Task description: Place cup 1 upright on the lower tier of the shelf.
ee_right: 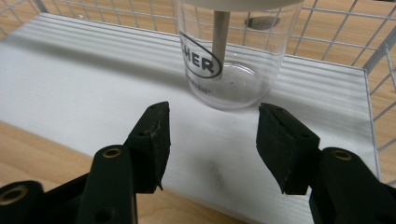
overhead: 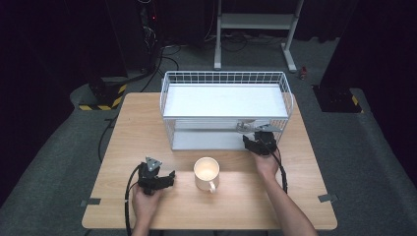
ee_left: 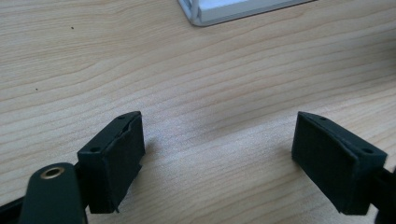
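Note:
A clear plastic jar (ee_right: 243, 56) with a dark oval logo and a wooden stick inside stands upright on the white lower shelf (ee_right: 93, 79) of a wire rack (overhead: 223, 78). My right gripper (ee_right: 212, 109) is open just in front of the jar, its pads short of the jar and not touching it. In the high view, this right gripper (overhead: 255, 140) sits at the rack's front right opening. My left gripper (overhead: 169, 178) rests near the table's front left. In its own view, the left gripper (ee_left: 217, 123) is open over bare wood.
A cream mug (overhead: 206, 172) stands upright on the wooden table (overhead: 295, 196) between the two hands, handle toward the person. The rack's white wire walls (ee_right: 373, 60) close in the shelf at the right and back. A rack corner (ee_left: 201, 18) shows ahead of the left gripper.

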Demonstrator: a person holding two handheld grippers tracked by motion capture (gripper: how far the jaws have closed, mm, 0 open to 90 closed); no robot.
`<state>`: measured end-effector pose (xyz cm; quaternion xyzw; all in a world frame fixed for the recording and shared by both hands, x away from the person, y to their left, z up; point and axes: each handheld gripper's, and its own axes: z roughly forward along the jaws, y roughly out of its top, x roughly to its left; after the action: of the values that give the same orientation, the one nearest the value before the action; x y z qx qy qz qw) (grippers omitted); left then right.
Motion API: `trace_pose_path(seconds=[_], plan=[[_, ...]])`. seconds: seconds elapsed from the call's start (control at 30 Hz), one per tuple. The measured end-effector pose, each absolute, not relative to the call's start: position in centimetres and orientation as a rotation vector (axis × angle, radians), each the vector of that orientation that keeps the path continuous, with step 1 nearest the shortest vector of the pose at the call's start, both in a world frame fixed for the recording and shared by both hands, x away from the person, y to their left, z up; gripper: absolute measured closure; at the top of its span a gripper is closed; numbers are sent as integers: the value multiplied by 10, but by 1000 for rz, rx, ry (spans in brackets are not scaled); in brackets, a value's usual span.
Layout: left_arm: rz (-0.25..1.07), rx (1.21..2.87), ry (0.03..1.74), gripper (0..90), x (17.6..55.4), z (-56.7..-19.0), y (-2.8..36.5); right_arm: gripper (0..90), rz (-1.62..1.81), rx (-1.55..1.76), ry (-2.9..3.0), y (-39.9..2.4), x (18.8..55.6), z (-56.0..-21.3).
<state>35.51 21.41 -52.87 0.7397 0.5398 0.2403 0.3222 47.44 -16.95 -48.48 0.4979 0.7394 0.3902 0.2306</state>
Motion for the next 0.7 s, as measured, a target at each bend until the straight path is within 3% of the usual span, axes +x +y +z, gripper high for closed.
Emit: trace_pose_path(seconds=[0.7], plan=[[629,1942,1419,174,355,-529,214,394,1177,1379,1999,-203,447,-477]])
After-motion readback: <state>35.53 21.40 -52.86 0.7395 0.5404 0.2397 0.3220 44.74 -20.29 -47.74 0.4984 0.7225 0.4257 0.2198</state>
